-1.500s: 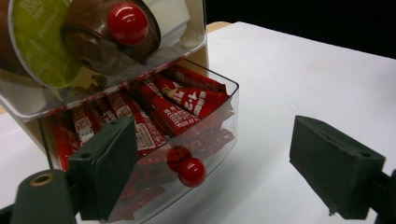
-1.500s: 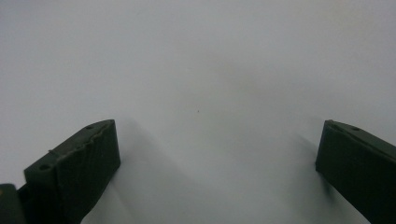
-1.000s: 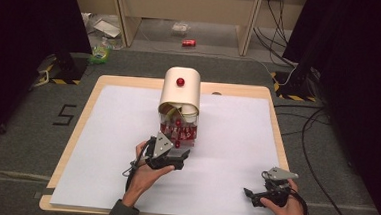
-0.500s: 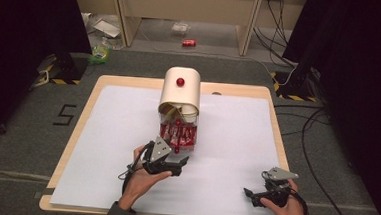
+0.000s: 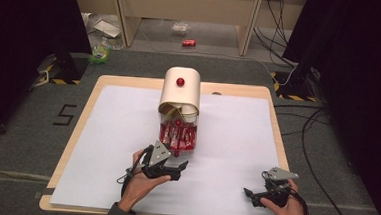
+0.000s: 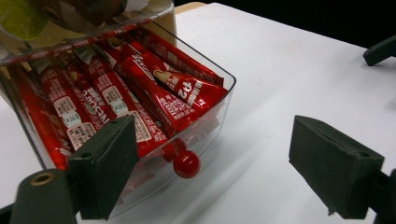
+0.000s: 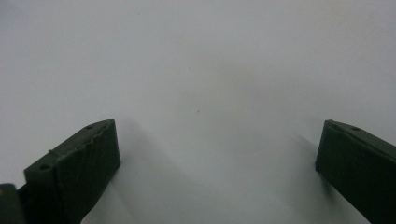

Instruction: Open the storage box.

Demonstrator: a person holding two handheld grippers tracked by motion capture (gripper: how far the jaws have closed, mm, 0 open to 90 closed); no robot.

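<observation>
The clear plastic drawer full of red snack sticks is pulled out from the cream round-topped box in the middle of the white table. Its small red round knob is seen just ahead of the left gripper, whose jaws are held wide apart. The right gripper, also spread wide with nothing between its jaws, is kept well apart. The box's inside is hidden.
</observation>
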